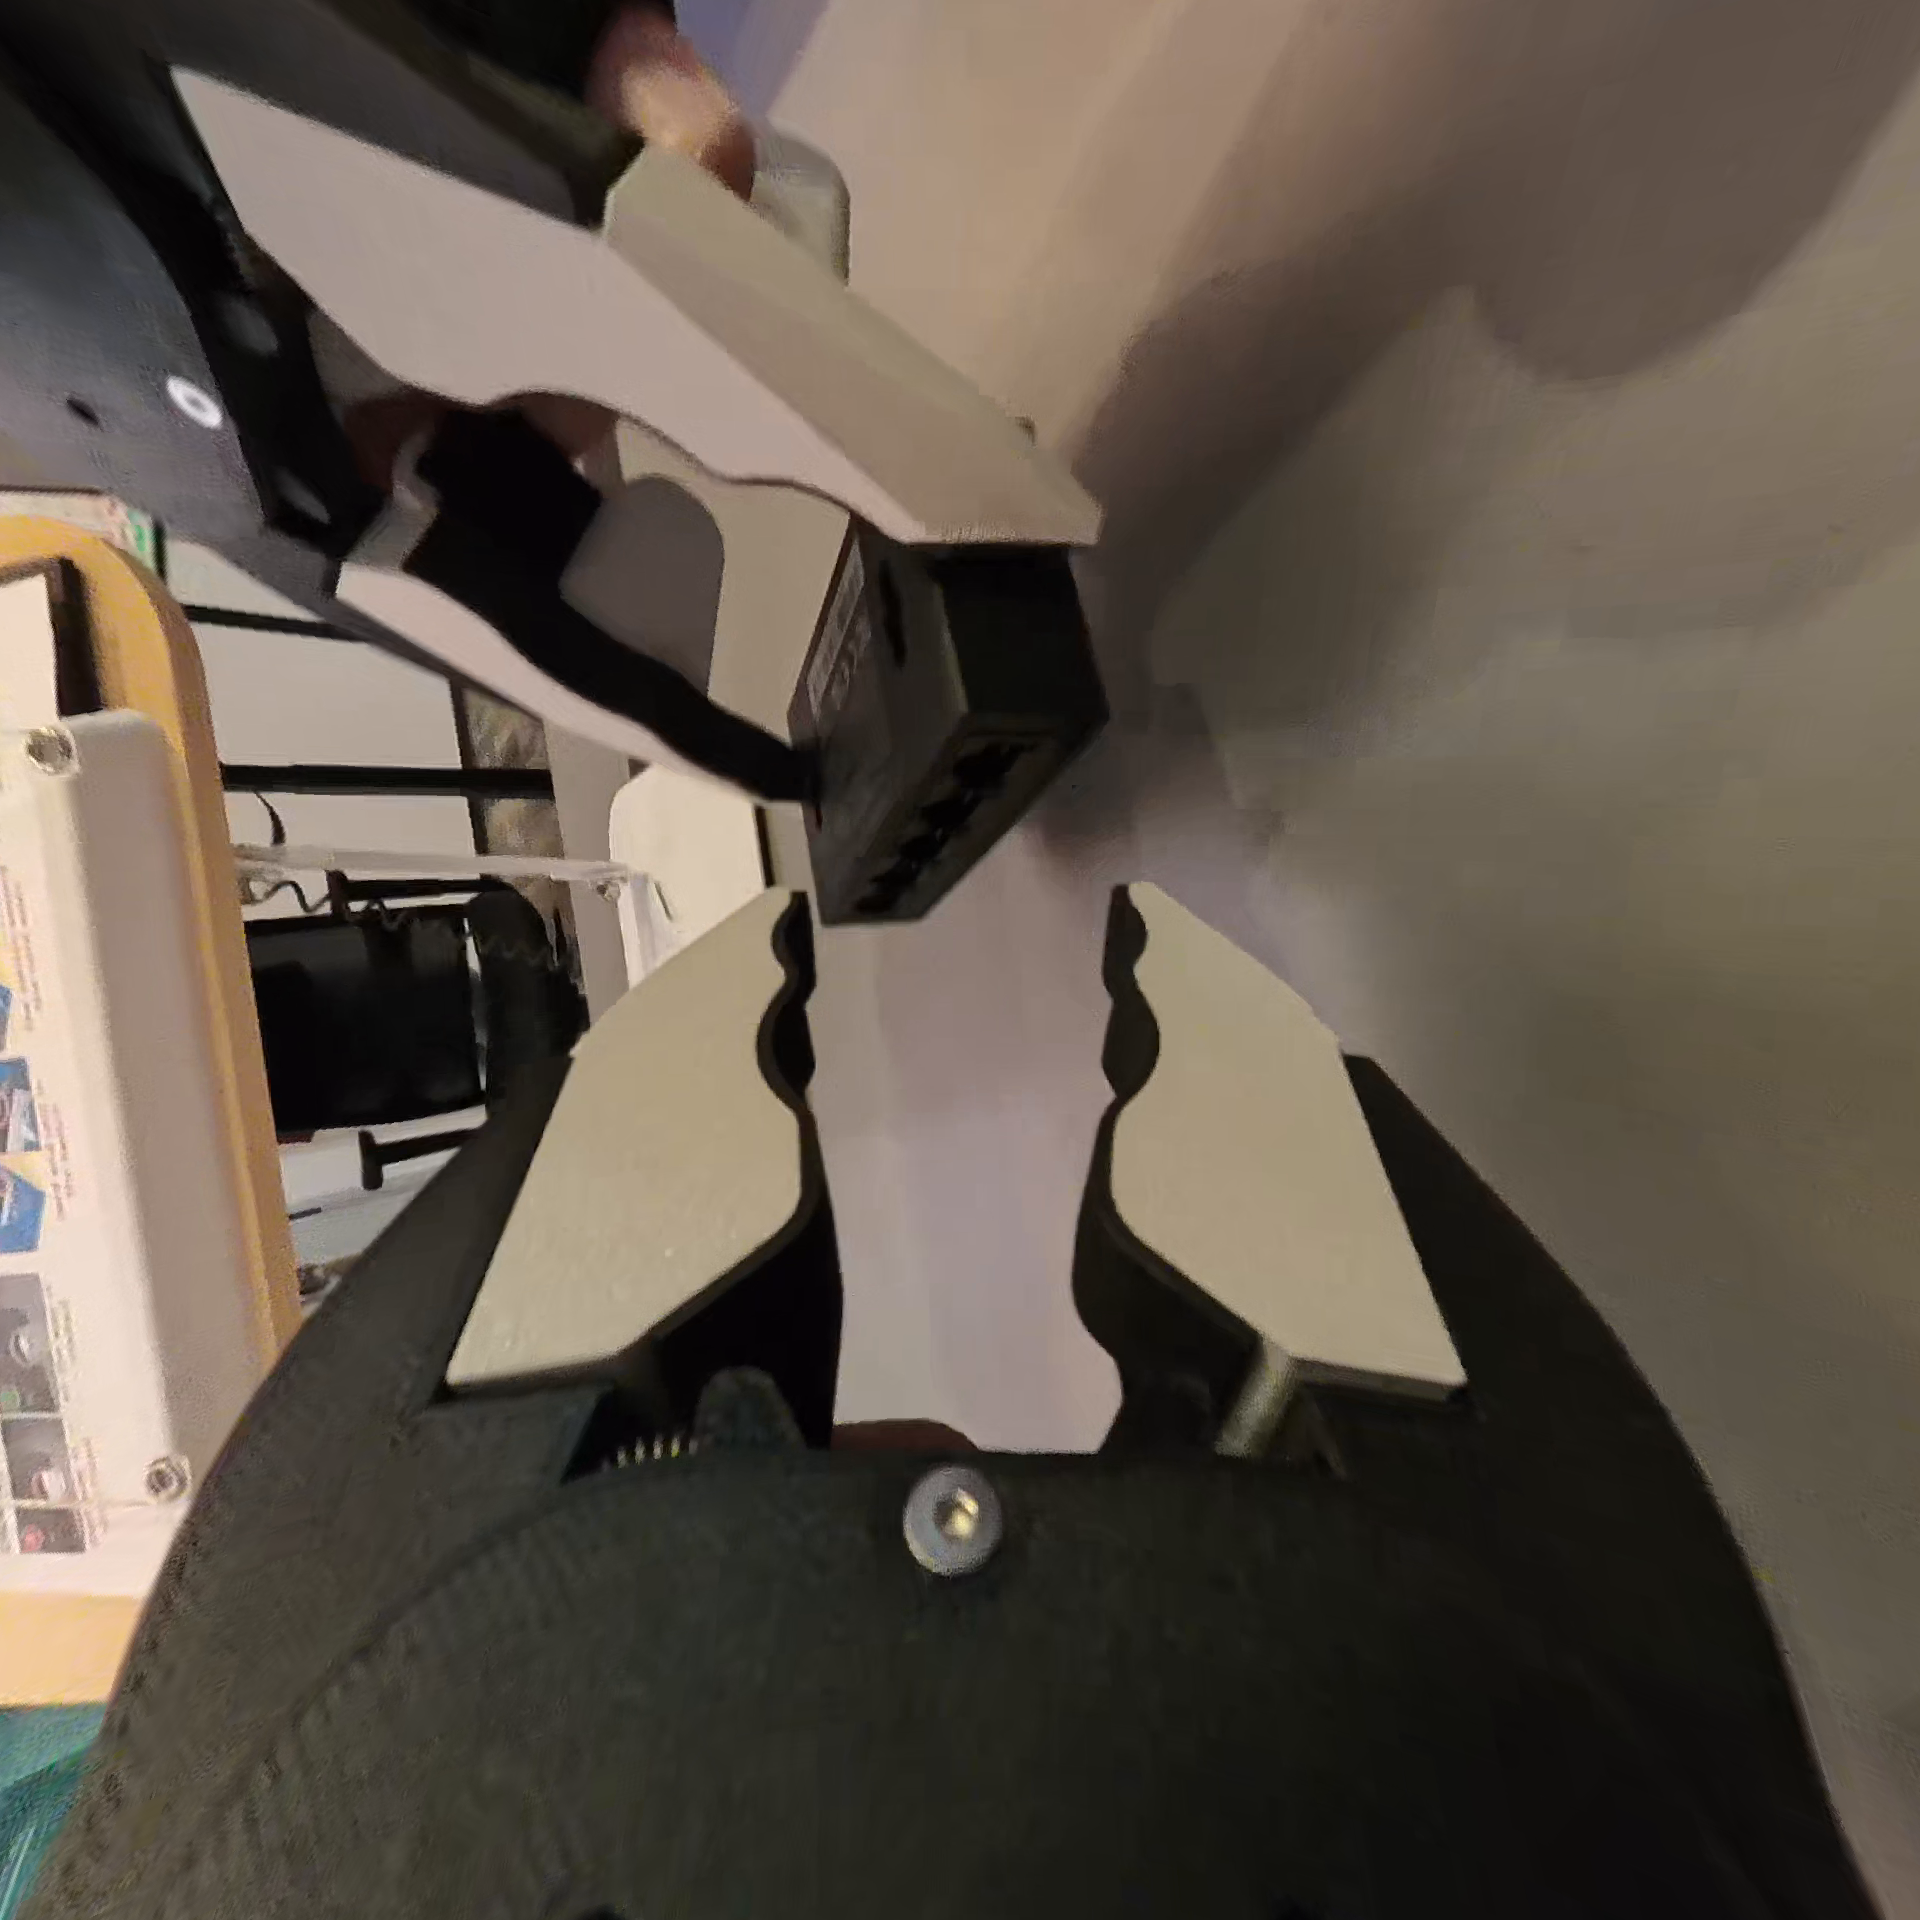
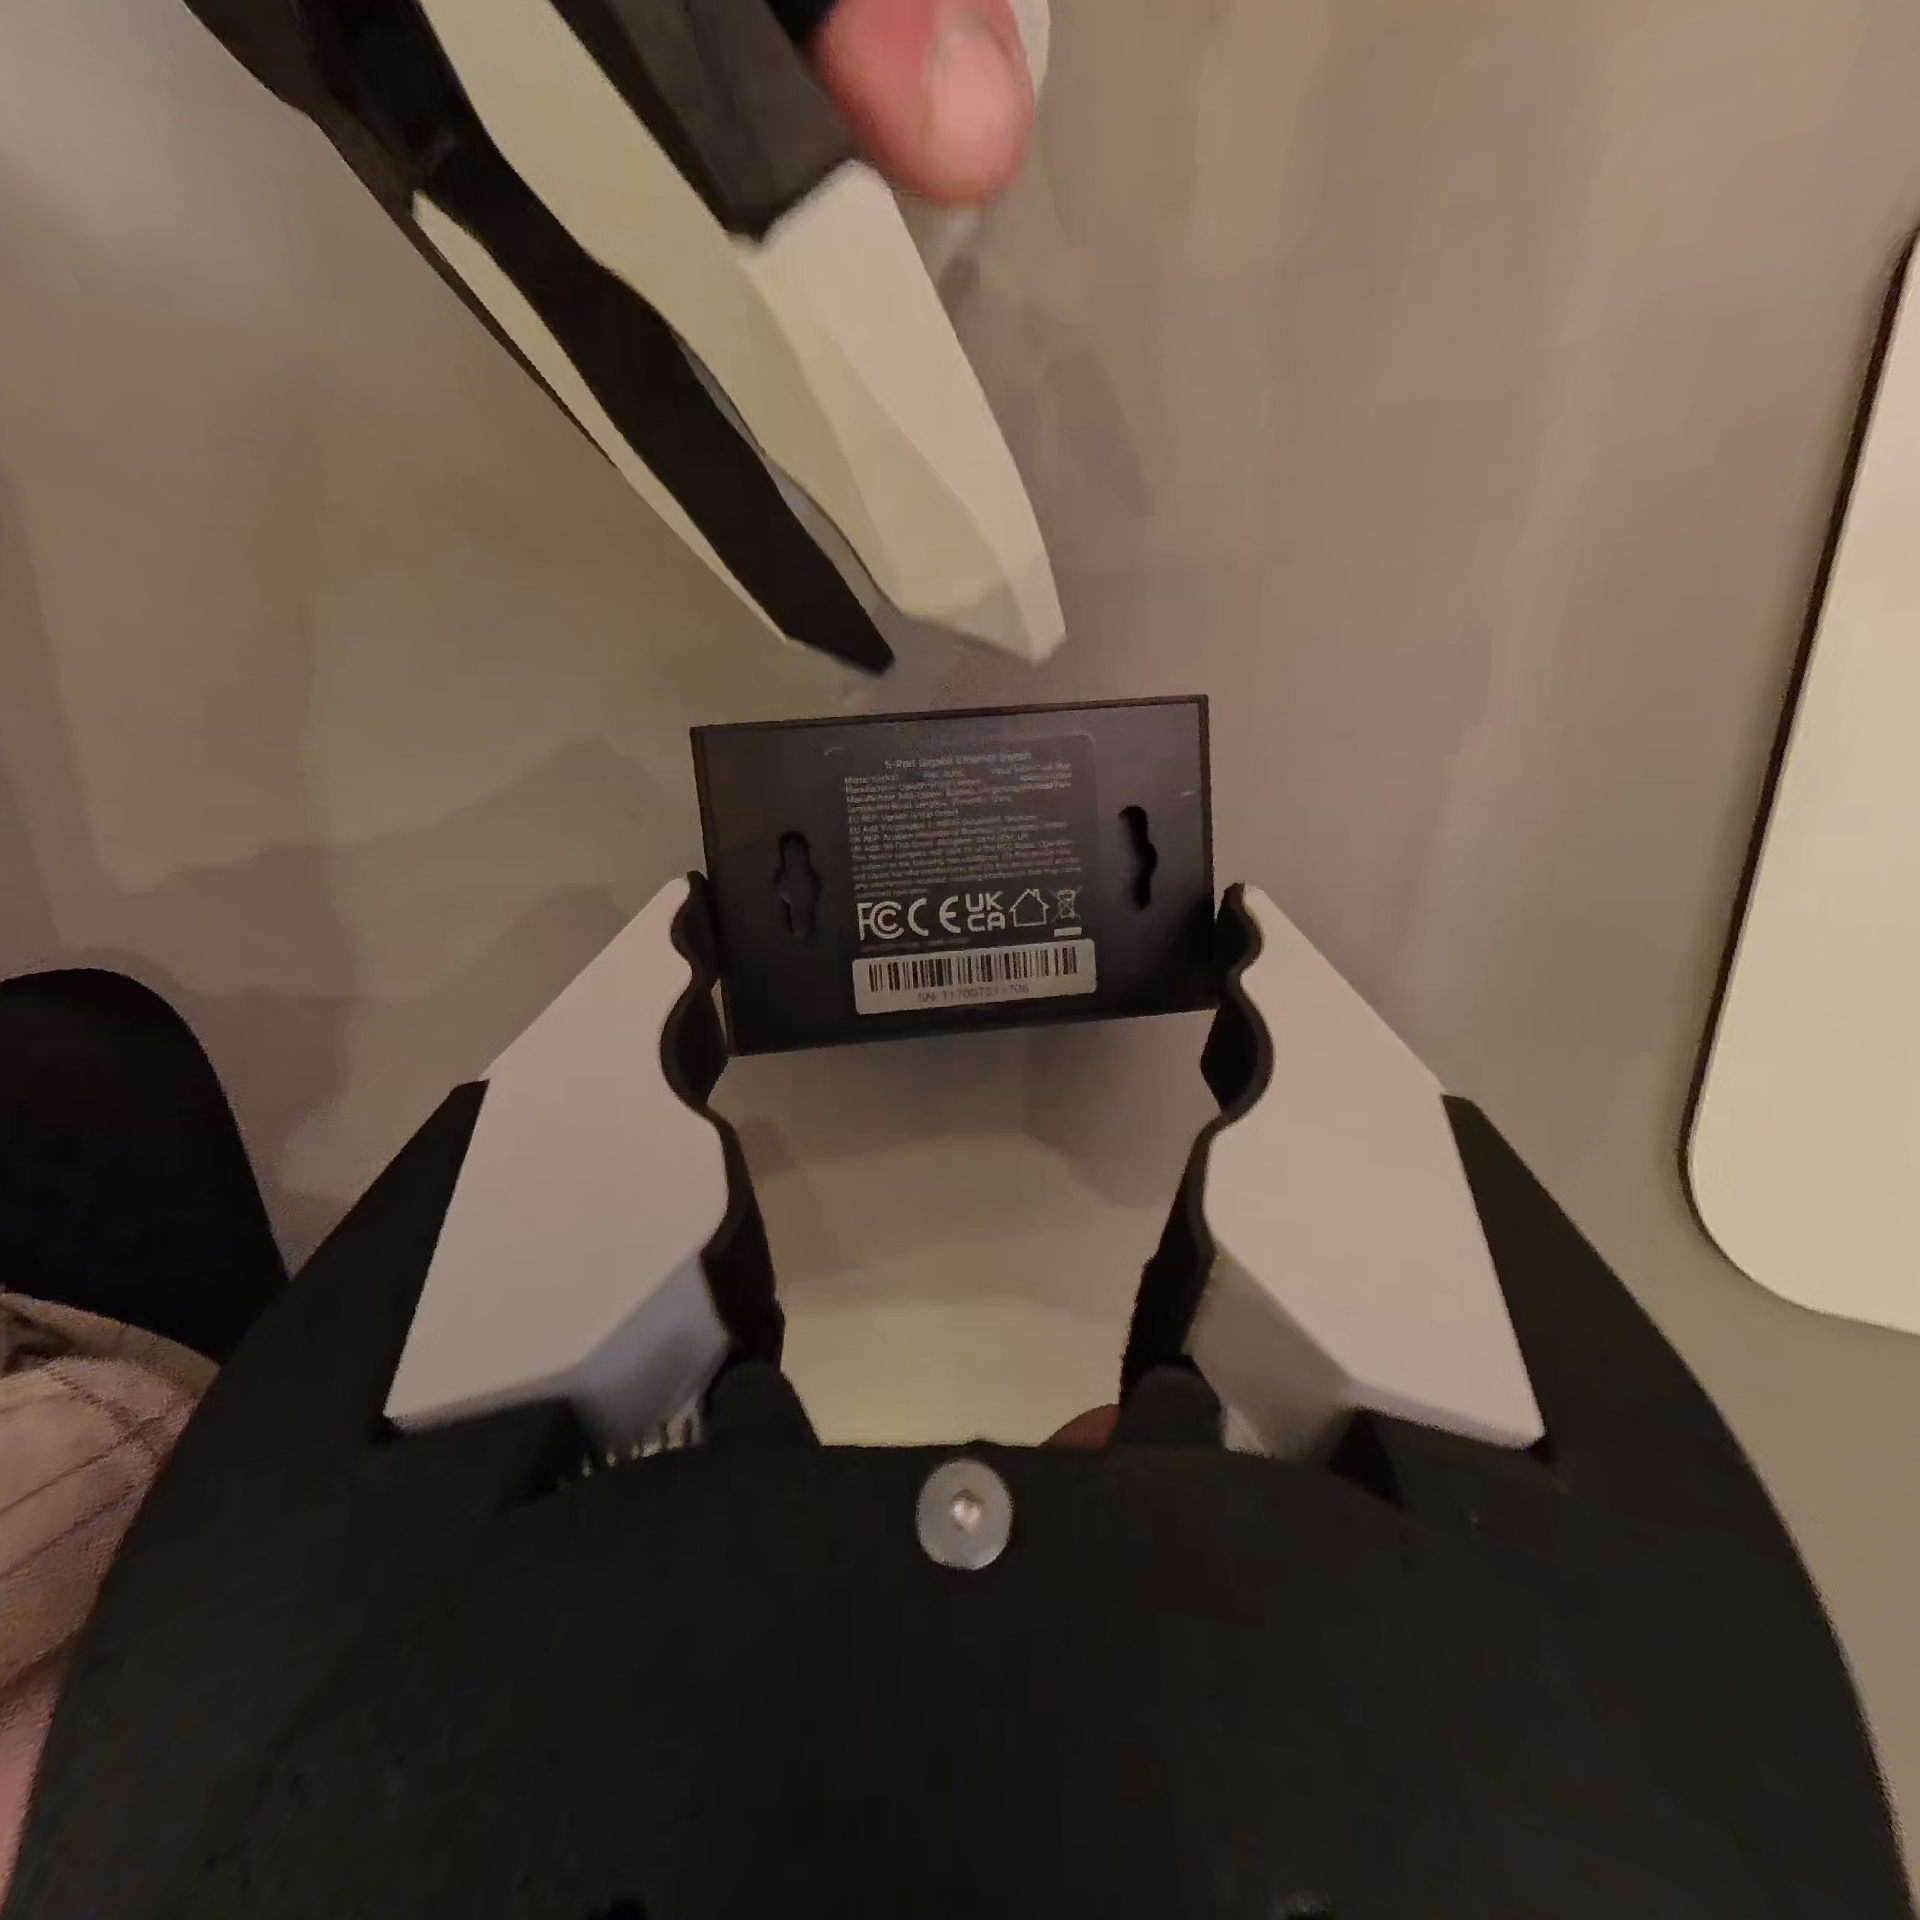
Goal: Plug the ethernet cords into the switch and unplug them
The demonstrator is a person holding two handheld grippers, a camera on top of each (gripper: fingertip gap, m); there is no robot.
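The black ethernet switch [image 2: 956,790] is held off the pale surface with its labelled underside facing the right wrist camera. My right gripper [image 2: 961,904] is shut on its two short sides. In the left wrist view the switch [image 1: 935,748] shows its row of empty ports [image 1: 951,821], clamped by the right gripper [image 1: 935,665] coming from the upper left. My left gripper [image 1: 961,914] is open and empty, its fingertips just short of the port face. It also shows in the right wrist view [image 2: 966,649], just above the switch. No ethernet cord shows in either view.
A pale table surface [image 2: 1403,520] lies behind the switch. A white rounded board [image 2: 1818,831] is at the right. A wooden-edged panel [image 1: 223,935] with a white box [image 1: 94,1091] stands at the left. A person's finger [image 2: 925,83] rests on the left gripper.
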